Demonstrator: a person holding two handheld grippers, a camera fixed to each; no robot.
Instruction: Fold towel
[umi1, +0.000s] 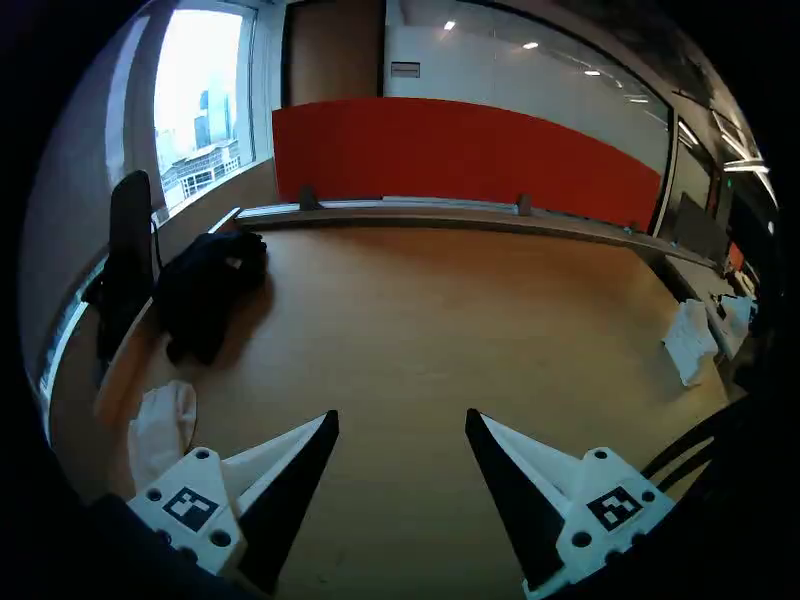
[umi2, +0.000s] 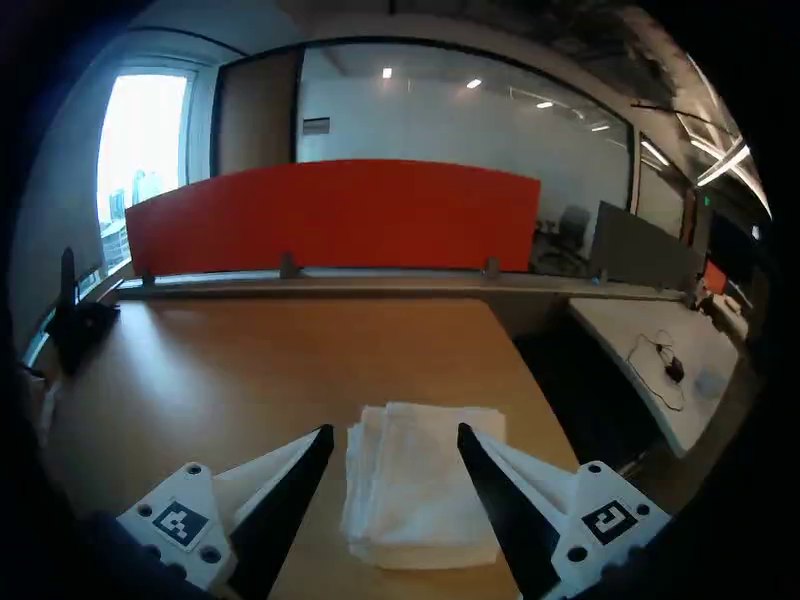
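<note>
A stack of folded white towels (umi2: 425, 480) lies on the wooden desk (umi2: 250, 370) near its right edge, straight ahead of my right gripper (umi2: 395, 432). That gripper is open, its fingers standing over the stack's two sides without touching it. In the left gripper view the same white stack (umi1: 692, 340) lies far to the right by the desk edge. My left gripper (umi1: 402, 418) is open above bare desk wood (umi1: 420, 310) with nothing between its fingers. A crumpled white cloth (umi1: 160, 428) lies at the left, just beyond the left finger (umi1: 290, 470).
A black bag (umi1: 205, 290) and a dark chair back (umi1: 128, 250) sit at the desk's left side by the window. A red divider panel (umi2: 330, 215) runs along the desk's far edge. To the right stands another desk (umi2: 660, 365) with a cable on it.
</note>
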